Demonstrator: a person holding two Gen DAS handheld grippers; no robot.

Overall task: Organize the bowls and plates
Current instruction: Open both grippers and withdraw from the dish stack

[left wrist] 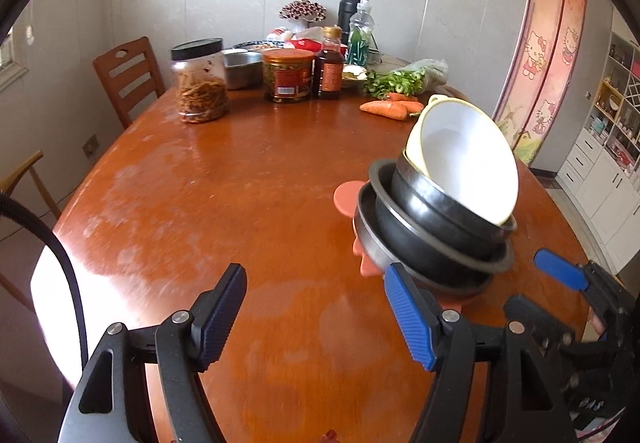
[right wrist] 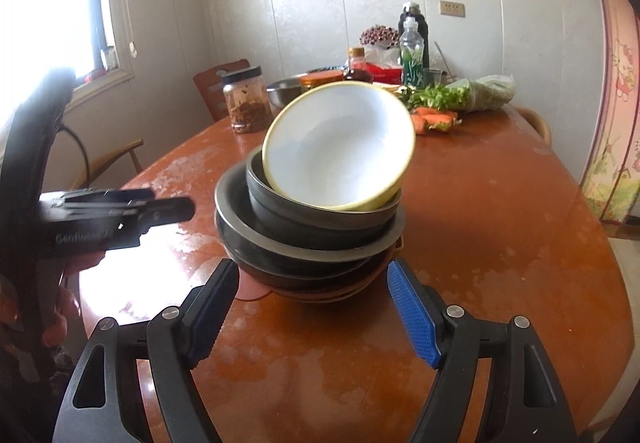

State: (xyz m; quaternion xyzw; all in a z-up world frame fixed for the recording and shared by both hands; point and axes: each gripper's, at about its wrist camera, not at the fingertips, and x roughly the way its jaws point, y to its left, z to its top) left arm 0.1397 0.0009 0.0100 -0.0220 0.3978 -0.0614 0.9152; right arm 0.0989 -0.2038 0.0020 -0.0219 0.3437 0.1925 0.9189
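A stack of bowls (right wrist: 312, 227) stands on the wooden table (right wrist: 500, 243). A white bowl with a yellow rim (right wrist: 340, 147) lies tilted on top, inside dark bowls (left wrist: 432, 235), with a salmon-coloured plate (left wrist: 346, 199) underneath. In the right wrist view, my right gripper (right wrist: 314, 303) is open just in front of the stack's base, and its pads do not touch it. My left gripper (left wrist: 316, 307) is open over bare table to the left of the stack, with nothing between its fingers. Each gripper also shows in the other's view: the left gripper (right wrist: 176, 211) and the right gripper (left wrist: 540, 291).
The far end of the table holds a jar with a black lid (left wrist: 200, 83), a steel bowl (left wrist: 242, 67), an orange-lidded jar (left wrist: 288, 77), a sauce bottle (left wrist: 330, 67), carrots (left wrist: 390, 109) and bagged greens (left wrist: 412, 77). A wooden chair (left wrist: 128, 77) stands at the left and white cabinets (left wrist: 600, 179) at the right.
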